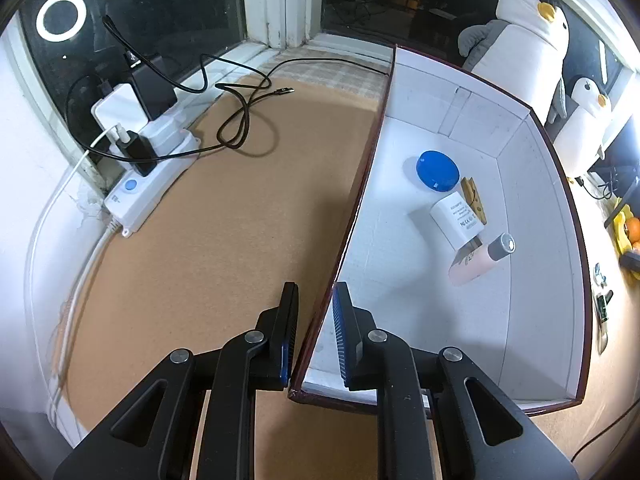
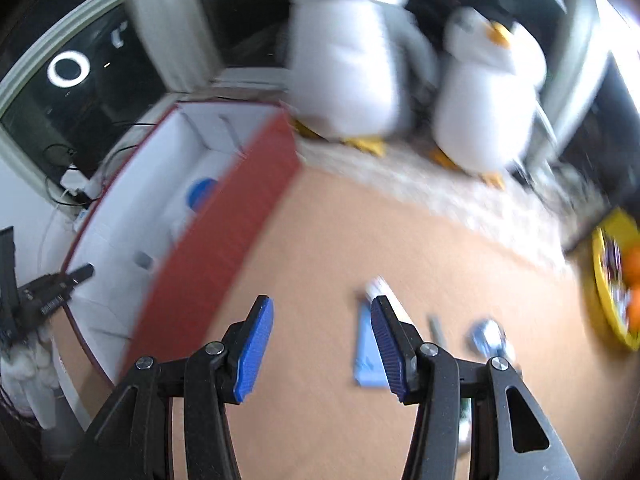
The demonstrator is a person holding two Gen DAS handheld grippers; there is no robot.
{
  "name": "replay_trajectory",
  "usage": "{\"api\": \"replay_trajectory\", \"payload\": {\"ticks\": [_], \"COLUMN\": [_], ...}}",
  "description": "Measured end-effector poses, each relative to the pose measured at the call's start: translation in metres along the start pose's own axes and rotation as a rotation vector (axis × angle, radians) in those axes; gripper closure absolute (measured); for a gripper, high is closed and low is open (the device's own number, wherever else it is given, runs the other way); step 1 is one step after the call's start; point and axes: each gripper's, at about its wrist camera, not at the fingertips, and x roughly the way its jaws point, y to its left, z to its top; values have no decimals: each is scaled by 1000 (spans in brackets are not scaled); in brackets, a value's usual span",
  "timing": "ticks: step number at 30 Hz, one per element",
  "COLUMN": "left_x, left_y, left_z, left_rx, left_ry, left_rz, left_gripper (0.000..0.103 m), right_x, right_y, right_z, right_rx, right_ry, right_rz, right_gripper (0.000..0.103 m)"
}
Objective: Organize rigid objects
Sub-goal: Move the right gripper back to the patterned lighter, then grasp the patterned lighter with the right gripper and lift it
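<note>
A red box with a white inside [image 1: 440, 320] stands on the brown table. In it lie a blue round lid [image 1: 437, 170], a wooden clothespin [image 1: 474, 200], a white charger [image 1: 456, 218] and a pink tube [image 1: 480, 260]. My left gripper [image 1: 314, 300] straddles the box's left wall near the front corner, one finger on each side, close to the wall. In the blurred right wrist view my right gripper [image 2: 322, 320] is open and empty above the table, right of the box [image 2: 216, 240]. A blue flat packet [image 2: 366, 352] lies by its right finger, with small items [image 2: 488, 336] beyond.
A white power strip [image 1: 148, 176] with plugs and black cables [image 1: 240, 120] lies at the left by the window. Two plush penguins [image 2: 352, 60] stand behind the box. A yellow bowl with oranges [image 2: 620, 280] is at the far right.
</note>
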Motion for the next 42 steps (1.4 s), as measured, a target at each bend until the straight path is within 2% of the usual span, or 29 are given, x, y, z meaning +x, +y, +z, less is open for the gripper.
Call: {"api": "replay_trajectory", "payload": {"ticks": [3,8,19,29,32,36,42], "left_x": [-1,-2,-3,-4,-6,-7,-5], "left_y": [0,1,0,2,3,4,3], "left_z": [-1,-1,0,2,3,3,1], "left_rx": [-2,-1,8,6,3,-2,-1], "left_ry": [0,-2,-3,-8,-11,-13,-10], "left_rz": [4,10,16,22,23,25,22], "left_gripper": [87,87,87,87,87,87,87], "right_x": [6,15,55,95,100,101,97], "right_y": [-25,-41,-43,-30,-31,-32,-30], "right_z": [-21,-36,-14,4,7,10,5], "right_rx": [67,75,38,-59,-52,-36,-33], "right_ry": [22,29,85,140,146,155,149], "right_rz": [-2,-40,-75,-141,-129,-102,-109], "right_gripper": [56,56,57,57,62,81,82]}}
